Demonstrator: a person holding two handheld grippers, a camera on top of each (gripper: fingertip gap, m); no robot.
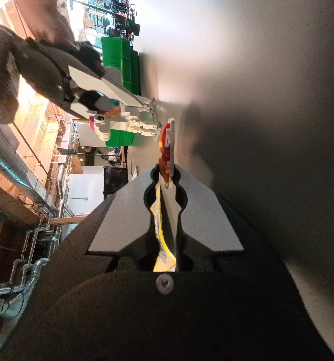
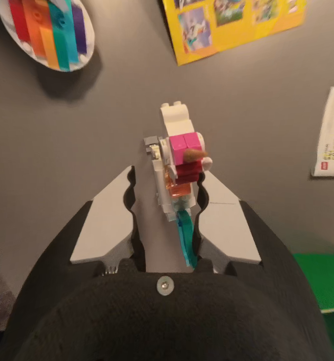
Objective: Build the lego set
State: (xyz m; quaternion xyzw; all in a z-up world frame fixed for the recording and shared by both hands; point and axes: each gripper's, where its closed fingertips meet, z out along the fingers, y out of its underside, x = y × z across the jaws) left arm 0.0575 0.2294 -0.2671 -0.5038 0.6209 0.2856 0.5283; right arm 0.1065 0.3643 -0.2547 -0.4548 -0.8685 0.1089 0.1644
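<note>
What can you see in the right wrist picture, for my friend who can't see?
A white lego unicorn with a pink head, brown horn and teal tail stands between the open right gripper above a grey table. A rainbow piece and yellow booklet lie beyond.

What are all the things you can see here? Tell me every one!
white brick unicorn with pink head and teal tail: 1, white, pink, red, orange, teal; standing on the table between the right claw's fingers
rainbow brick arch on a white base: 1, red, orange, teal, blue, purple; far left on the table
yellow instruction booklet: 1, yellow; far side of the table
white paper sheet: 1, white; right edge
green plastic bin: 1, green; behind the unicorn
grey table: 1, grey; under everything
left claw: 1, grey and black; nearly shut around the rainbow's base edge
right claw: 1, grey and black; open around the unicorn
</note>
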